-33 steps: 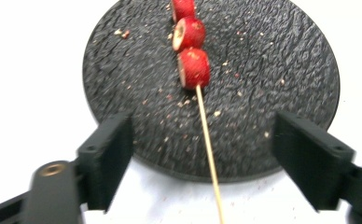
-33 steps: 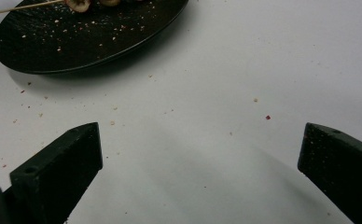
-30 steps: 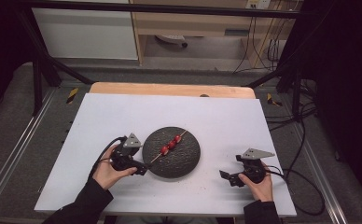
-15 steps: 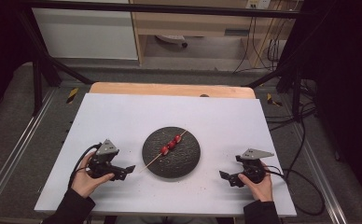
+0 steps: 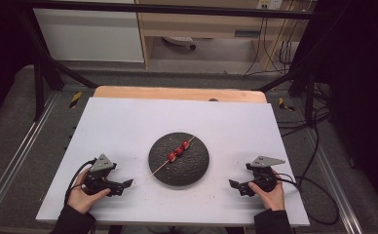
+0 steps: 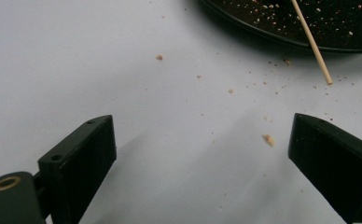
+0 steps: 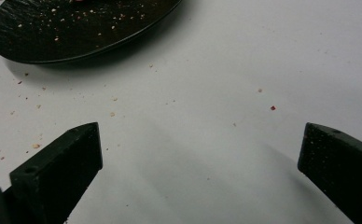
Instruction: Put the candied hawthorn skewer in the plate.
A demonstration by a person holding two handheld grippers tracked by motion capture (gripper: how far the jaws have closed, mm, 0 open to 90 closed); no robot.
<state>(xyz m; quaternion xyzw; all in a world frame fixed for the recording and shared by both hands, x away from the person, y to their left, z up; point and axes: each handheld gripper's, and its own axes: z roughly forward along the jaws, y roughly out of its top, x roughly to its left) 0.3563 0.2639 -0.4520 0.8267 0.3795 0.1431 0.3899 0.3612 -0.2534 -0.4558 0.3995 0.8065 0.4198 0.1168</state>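
Skewer (image 5: 173,156) with three red pieces lies across the middle of a dark round plate (image 5: 197,170) at the centre of the white tabletop (image 5: 128,126). It runs on a slant, its bare end sticking out over the plate's near-left rim and resting just above the tabletop, the other end pointing toward the far right. The red pieces sit side by side near the plate's middle.

The left gripper (image 5: 123,184) rests low on the tabletop at the near left, held in the person's left hand (image 5: 82,197), well apart from the plate and pointing toward it. In the left gripper view its fingers (image 6: 83,158) are spread wide with nothing between them; the bare skewer tip and the plate's rim show beyond them, and crumbs (image 6: 268,139) are scattered over the white surface in the gap.

The right gripper (image 5: 236,186) rests at the near right, held in the right hand (image 5: 271,195), also apart from the plate and pointing toward it. In the right gripper view its fingers (image 7: 62,163) stand wide apart and empty, with the plate's edge beyond them at the upper left and more crumbs on the tabletop. A cable (image 5: 318,204) trails from this gripper off the right edge.
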